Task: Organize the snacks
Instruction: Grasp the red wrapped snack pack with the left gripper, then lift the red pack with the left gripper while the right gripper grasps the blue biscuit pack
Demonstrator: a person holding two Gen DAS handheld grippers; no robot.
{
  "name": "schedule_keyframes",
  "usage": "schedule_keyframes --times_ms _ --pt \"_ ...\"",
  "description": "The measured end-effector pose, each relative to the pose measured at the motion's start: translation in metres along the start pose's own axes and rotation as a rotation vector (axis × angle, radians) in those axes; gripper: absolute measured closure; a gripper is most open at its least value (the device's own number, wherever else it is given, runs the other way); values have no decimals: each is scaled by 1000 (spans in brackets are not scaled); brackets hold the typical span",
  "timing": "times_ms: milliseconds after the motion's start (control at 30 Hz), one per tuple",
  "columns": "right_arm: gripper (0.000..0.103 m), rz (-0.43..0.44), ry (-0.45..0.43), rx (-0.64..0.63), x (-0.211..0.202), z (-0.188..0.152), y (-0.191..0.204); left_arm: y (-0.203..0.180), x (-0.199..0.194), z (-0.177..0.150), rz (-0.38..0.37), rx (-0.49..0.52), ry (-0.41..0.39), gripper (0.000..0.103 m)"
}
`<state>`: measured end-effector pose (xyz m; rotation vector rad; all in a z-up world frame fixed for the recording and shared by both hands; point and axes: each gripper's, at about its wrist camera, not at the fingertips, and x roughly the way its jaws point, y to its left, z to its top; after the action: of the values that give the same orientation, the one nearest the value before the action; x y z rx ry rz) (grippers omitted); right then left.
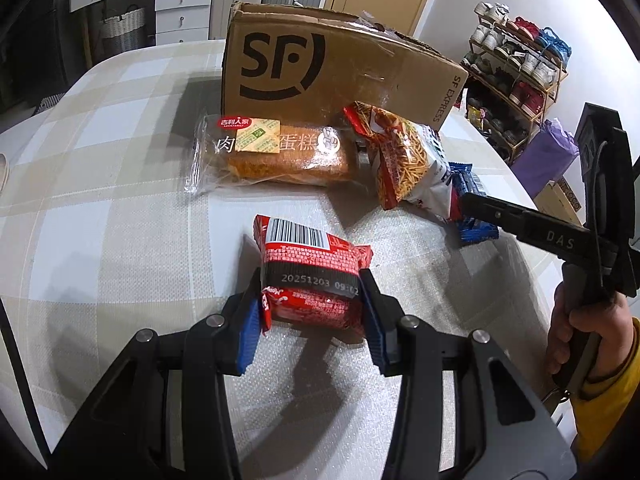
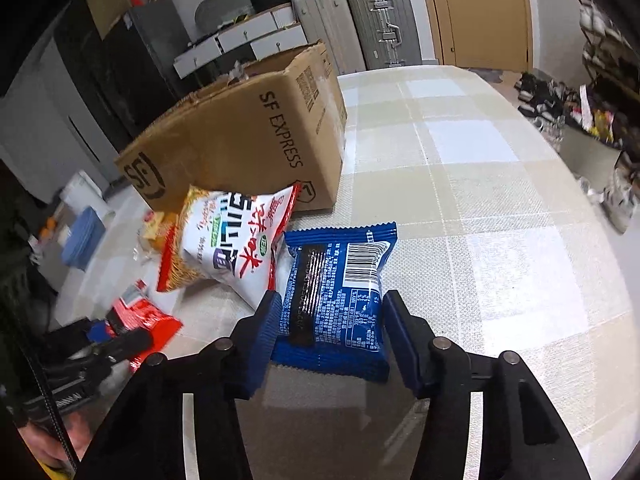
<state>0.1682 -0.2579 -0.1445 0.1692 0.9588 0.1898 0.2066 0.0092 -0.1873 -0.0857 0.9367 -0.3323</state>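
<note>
Left gripper [image 1: 311,296] clamps the red pack [image 1: 314,276]; right gripper [image 2: 332,320] brackets the blue pack [image 2: 340,292] at lower centre, pads barely touching. Squeeze firmly mid-pack before lifting.

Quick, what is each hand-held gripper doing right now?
Left hand-held gripper: shut on the red snack packet.
Right hand-held gripper: around the blue snack packet, not clearly gripping yet.
</note>
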Motion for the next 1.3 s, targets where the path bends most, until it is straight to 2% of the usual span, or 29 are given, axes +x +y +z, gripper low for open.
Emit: schedule_keyframes --times_ms 133,433,800,1100,1300 --pt "57 -86 12 -80 2 -4 17 0 -1 0 2 0 4 62" --pt "61 -52 -2 -35 -8 -11 6 -2 -4 -1 6 0 10 62" --pt "61 92 -77 52 -47 -29 -5 -14 -25 -7 7 18 -18 62" --pt "61 277 -187 35 -102 -36 21 -29 -68 -13 25 34 -71 62" --pt "61 341 -249 -9 -140 -36 42 -34 -106 -12 28 23 -112 62"
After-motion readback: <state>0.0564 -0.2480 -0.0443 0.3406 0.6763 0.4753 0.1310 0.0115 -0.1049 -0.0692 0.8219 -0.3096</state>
